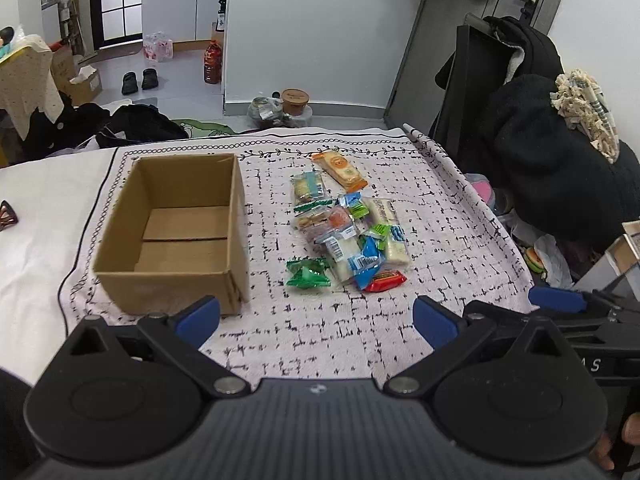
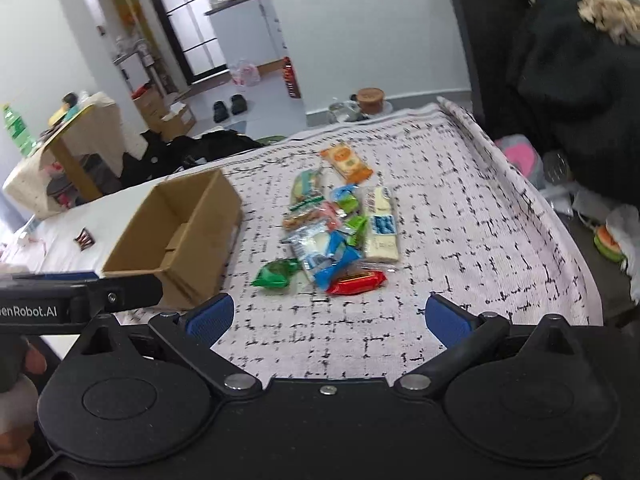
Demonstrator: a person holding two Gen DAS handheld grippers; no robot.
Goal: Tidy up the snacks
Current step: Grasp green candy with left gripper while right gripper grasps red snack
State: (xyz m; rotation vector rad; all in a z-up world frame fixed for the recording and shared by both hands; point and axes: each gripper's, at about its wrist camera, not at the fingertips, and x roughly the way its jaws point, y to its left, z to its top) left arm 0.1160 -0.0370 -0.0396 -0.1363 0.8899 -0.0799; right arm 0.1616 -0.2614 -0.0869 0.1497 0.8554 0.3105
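Observation:
An open, empty cardboard box (image 1: 176,236) stands on the patterned cloth (image 1: 320,340); it also shows in the right wrist view (image 2: 180,232). To its right lies a pile of wrapped snacks (image 1: 348,232), also seen from the right wrist (image 2: 340,224): an orange pack (image 1: 340,170) at the far end, a green pack (image 1: 308,274), a red pack (image 1: 384,280) and a long white pack (image 1: 390,232). My left gripper (image 1: 316,322) is open and empty, near the table's front edge. My right gripper (image 2: 328,320) is open and empty, just short of the red pack (image 2: 356,282).
A small brown hair clip (image 1: 8,216) lies on the white cloth left of the box. Dark coats (image 1: 540,160) hang over a chair to the right. A jar and bags (image 1: 288,106) sit on the floor beyond the table's far edge.

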